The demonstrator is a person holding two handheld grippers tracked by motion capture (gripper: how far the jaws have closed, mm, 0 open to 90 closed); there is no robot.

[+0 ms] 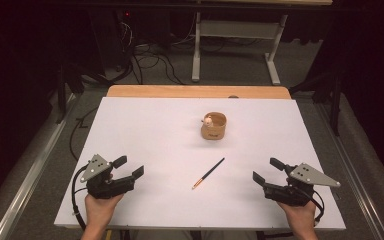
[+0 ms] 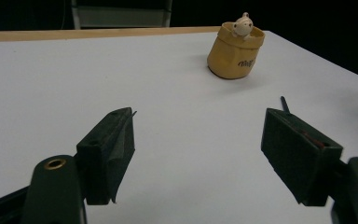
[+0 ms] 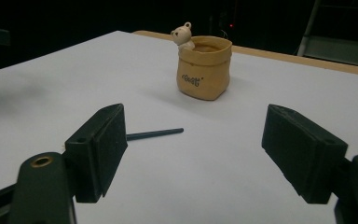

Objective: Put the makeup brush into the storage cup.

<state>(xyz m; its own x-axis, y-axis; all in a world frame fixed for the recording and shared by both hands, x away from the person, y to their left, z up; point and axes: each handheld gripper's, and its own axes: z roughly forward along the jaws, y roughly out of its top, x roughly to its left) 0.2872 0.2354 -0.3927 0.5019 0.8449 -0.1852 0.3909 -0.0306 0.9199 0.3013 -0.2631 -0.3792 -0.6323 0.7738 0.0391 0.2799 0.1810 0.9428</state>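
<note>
High view shows a white counter (image 1: 150, 150) with a person's two hands coming in from the near edge. Each hand holds a black gripper. The left gripper (image 1: 131, 167) sits low at the near left of the counter, and its jaws are spread wide with nothing between them. The right gripper (image 1: 267, 170) sits at the near right, and its jaws are spread wide too, holding nothing.

Between the two grippers, a little closer to the middle, lies a thin dark pencil (image 1: 208, 173). It lies flat and slanted, with its orange end toward the person and its dark end pointing away. It touches neither gripper.

Farther back on the counter stands a small tan pot (image 1: 214, 126). A tiny white bear (image 1: 208, 120) peeks over its rim on the left side. The pot stands upright and well apart from the pencil.

In the left gripper view, the pot (image 2: 236, 55) is far ahead and to the right, with the bear (image 2: 241, 25) at its top. The dark end of the pencil (image 2: 284, 103) pokes up just behind the right jaw.

In the right gripper view, the pencil (image 3: 154, 134) lies just beside the left jaw, and the pot (image 3: 204, 68) stands behind it with the bear (image 3: 182, 35) on its rim.
</note>
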